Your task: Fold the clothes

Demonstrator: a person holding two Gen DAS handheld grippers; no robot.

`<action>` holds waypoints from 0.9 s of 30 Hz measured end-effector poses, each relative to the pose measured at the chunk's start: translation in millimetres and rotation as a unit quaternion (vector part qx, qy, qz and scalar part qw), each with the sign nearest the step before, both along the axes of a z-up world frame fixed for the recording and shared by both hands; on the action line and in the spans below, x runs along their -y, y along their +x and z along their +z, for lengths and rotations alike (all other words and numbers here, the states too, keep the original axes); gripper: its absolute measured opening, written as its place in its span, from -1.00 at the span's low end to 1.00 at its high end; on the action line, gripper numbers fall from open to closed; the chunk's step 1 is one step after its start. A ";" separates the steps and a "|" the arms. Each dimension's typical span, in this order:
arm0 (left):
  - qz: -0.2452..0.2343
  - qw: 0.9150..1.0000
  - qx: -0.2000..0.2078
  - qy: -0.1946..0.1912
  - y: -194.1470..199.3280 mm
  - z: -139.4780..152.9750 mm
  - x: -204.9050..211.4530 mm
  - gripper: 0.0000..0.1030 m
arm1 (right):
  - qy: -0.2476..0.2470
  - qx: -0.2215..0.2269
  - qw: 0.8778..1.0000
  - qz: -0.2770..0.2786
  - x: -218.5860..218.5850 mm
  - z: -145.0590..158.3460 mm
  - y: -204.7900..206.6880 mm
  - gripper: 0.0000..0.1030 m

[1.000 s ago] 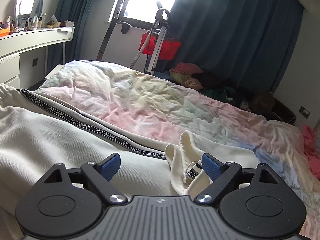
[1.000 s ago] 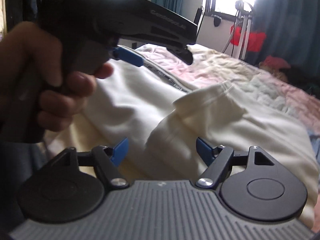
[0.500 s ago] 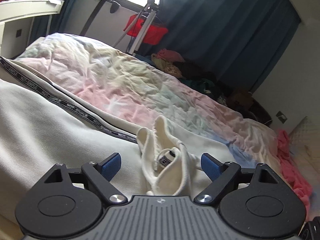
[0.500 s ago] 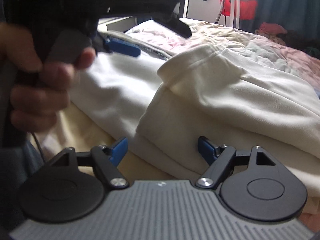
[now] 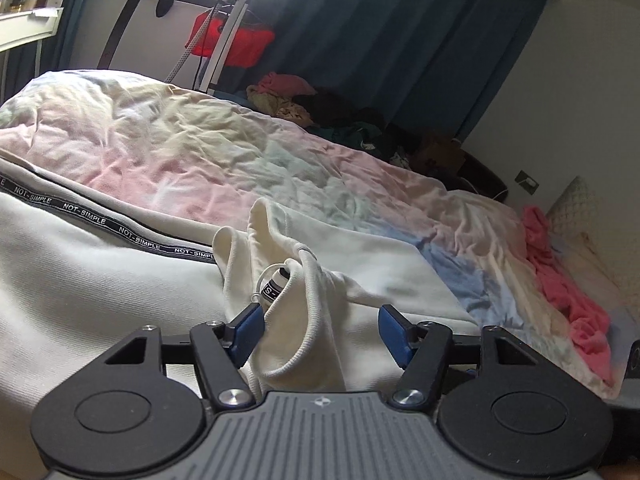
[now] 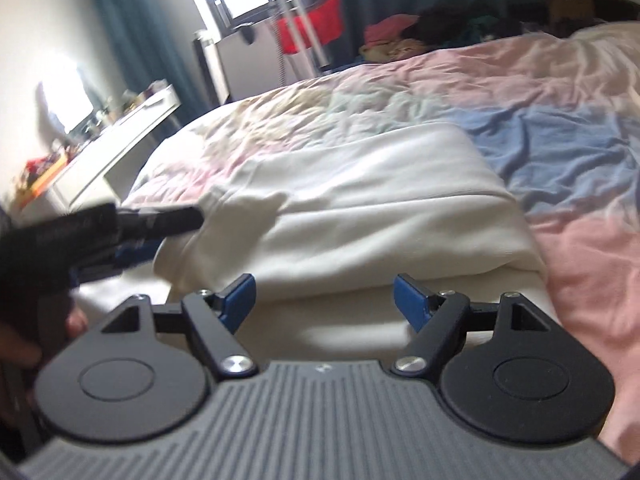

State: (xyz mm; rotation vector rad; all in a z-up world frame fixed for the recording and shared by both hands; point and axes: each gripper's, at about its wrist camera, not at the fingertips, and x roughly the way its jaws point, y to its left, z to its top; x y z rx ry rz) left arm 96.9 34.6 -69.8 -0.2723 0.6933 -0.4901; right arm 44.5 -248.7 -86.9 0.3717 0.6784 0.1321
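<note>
We see the cream garment (image 5: 100, 280) lying on the bed (image 5: 200, 152) along its near edge, its long axis running with the lettered stripe (image 5: 120, 230), a bunched fold with a drawcord (image 5: 310, 304) rising in the middle. Our left tongs (image 5: 320, 334) sit right at that bunch, straddling it; their jaws have just been closing, one pad against the cloth and the other not yet touching. Our right tongs (image 6: 324, 300) stand open and empty just before the folded layers' edge, so we judge the left hand nearer the grab.
</note>
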 end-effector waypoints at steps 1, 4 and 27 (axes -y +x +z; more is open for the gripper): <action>-0.007 1.000 0.005 0.021 1.7 0.5 3.4 0.19 | 0.008 -0.005 1.000 -0.009 4.3 -2.3 2.8 0.50; 0.004 0.996 0.018 0.088 7.9 1.2 11.1 0.09 | 0.017 -0.017 0.999 -0.035 10.7 -12.6 8.8 0.51; 0.016 0.990 -0.134 -0.033 -13.8 -14.2 -19.9 -0.80 | -0.063 0.064 0.994 -0.060 19.4 18.1 8.1 0.51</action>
